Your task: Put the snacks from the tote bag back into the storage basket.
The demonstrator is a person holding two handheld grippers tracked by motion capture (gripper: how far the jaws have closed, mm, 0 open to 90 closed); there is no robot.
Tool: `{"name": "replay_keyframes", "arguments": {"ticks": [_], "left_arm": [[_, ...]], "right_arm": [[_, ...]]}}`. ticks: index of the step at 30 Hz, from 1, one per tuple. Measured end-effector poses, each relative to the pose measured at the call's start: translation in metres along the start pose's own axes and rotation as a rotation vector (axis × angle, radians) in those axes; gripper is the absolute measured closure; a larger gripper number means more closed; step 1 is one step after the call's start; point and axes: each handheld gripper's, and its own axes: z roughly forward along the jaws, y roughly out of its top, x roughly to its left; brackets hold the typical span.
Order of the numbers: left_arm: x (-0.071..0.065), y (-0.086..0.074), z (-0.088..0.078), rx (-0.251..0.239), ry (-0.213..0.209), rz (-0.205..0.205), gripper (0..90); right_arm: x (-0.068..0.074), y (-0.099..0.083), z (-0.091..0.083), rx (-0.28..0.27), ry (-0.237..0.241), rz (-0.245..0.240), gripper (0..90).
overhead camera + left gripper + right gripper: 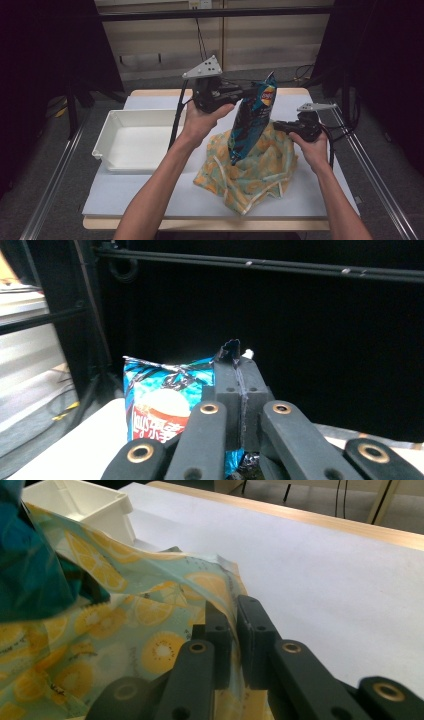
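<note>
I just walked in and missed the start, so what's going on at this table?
A person works with a gripper in each hand. The left gripper is shut on the top edge of a blue chip bag, holding it upright above a fruit-print cloth bag. The right gripper has the cloth's edge between its jaws, at the cloth bag's right side. A white tray sits to the left on the table.
</note>
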Motion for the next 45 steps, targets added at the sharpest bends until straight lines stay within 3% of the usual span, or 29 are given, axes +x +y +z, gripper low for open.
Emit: {"name": "replay_keyframes", "arguments": {"ticks": [9, 14, 16, 19, 20, 22, 24, 27, 30, 32, 37, 45], "left_arm": [[0.005, 0.012, -0.022, -0.031, 0.033, -0.010, 90.0], [0.003, 0.018, -0.038, -0.045, 0.054, 0.016, 90.0], [0.009, 0.019, -0.046, -0.057, 0.064, 0.004, 90.0], [0.017, 0.017, -0.055, -0.062, 0.086, -0.018, 90.0], [0.019, 0.015, -0.059, -0.059, 0.098, -0.018, 90.0], [0.022, 0.013, -0.065, -0.056, 0.112, -0.021, 90.0], [0.023, 0.010, -0.070, -0.047, 0.138, -0.021, 90.0], [0.026, 0.009, -0.079, -0.039, 0.158, -0.020, 90.0], [0.033, 0.008, -0.089, -0.061, 0.178, -0.037, 90.0], [0.036, 0.006, -0.096, -0.058, 0.192, -0.036, 90.0], [0.041, -0.003, -0.109, -0.053, 0.224, -0.050, 90.0], [0.043, -0.009, -0.142, -0.039, 0.308, -0.062, 90.0]], "right_arm": [[-0.006, -0.007, -0.004, 0.008, -0.047, -0.011, 87.6], [-0.006, -0.012, -0.009, -0.003, -0.062, -0.011, 83.4], [-0.004, -0.017, -0.011, -0.005, -0.049, -0.012, 76.7], [-0.002, -0.019, -0.015, -0.012, -0.037, -0.010, 73.5], [0.000, -0.020, -0.019, -0.033, -0.025, -0.013, 65.3], [0.001, -0.021, -0.021, -0.040, -0.026, -0.009, 62.3], [0.007, -0.025, -0.028, -0.054, -0.036, -0.013, 49.6], [0.010, -0.028, -0.031, -0.068, -0.032, -0.016, 42.1], [0.015, -0.030, -0.036, -0.082, -0.021, -0.024, 33.8], [0.021, -0.030, -0.045, -0.113, -0.027, -0.030, 24.1], [0.031, -0.034, -0.055, -0.114, -0.010, -0.054, 20.2], [0.039, -0.045, -0.071, -0.128, 0.000, -0.042, 12.9]]}}
